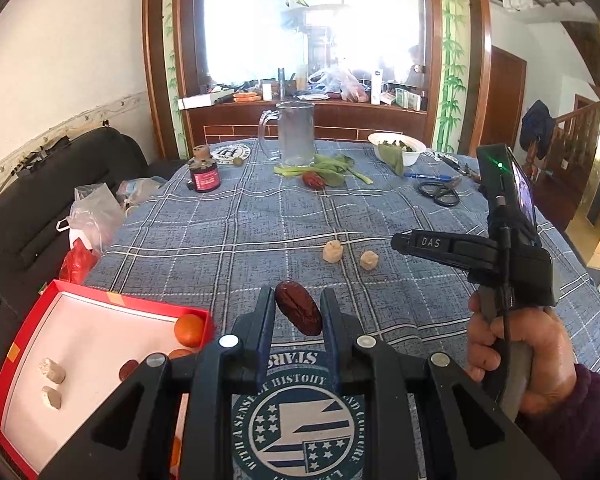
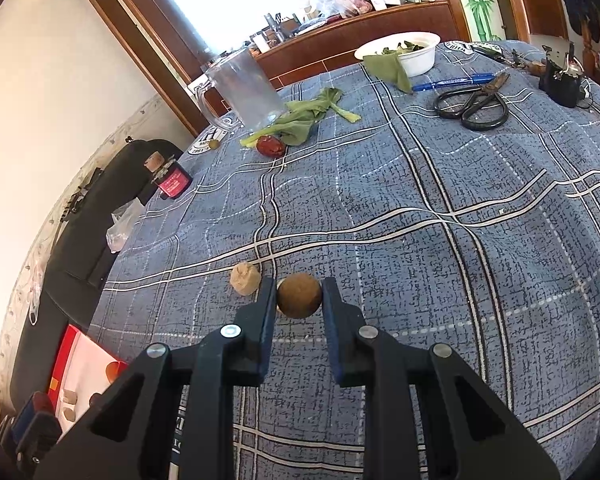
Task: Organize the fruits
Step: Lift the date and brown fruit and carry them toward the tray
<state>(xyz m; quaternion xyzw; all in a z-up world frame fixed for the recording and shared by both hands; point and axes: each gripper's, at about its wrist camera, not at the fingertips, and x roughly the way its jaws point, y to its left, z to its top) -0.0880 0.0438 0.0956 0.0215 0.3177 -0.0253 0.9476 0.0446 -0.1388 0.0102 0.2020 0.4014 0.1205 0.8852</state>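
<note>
Between the fingers of your left gripper (image 1: pixel 298 312) a dark red date (image 1: pixel 298 314) was pinched, its long axis running near to far and slightly tilted, roughly in line with the fingers, so both pads bore on its long sides. That gripper sat at the near edge of the table, and the red box (image 1: pixel 112 300) lay just to its left, nearer to this hand than to the other. Inside the box you already had an orange fruit (image 1: pixel 189 330) against the right wall, two pale chunks (image 1: pixel 52 372) toward the left, and another dark red piece partly hidden behind the gripper body.

Your right gripper (image 2: pixel 299 294) was closed on a round brown fruit (image 2: pixel 299 295), with its fingers against opposite sides. It sat further out over the checked tablecloth (image 2: pixel 420 240), and one pale lump (image 2: pixel 245 278) lay just left of its left finger, apart from it. Your right hand (image 1: pixel 520 352) held its handle upright from the near right.

Judging from this, the date's carry was a short swing left, while the brown fruit needed a longer travel left and near.
</note>
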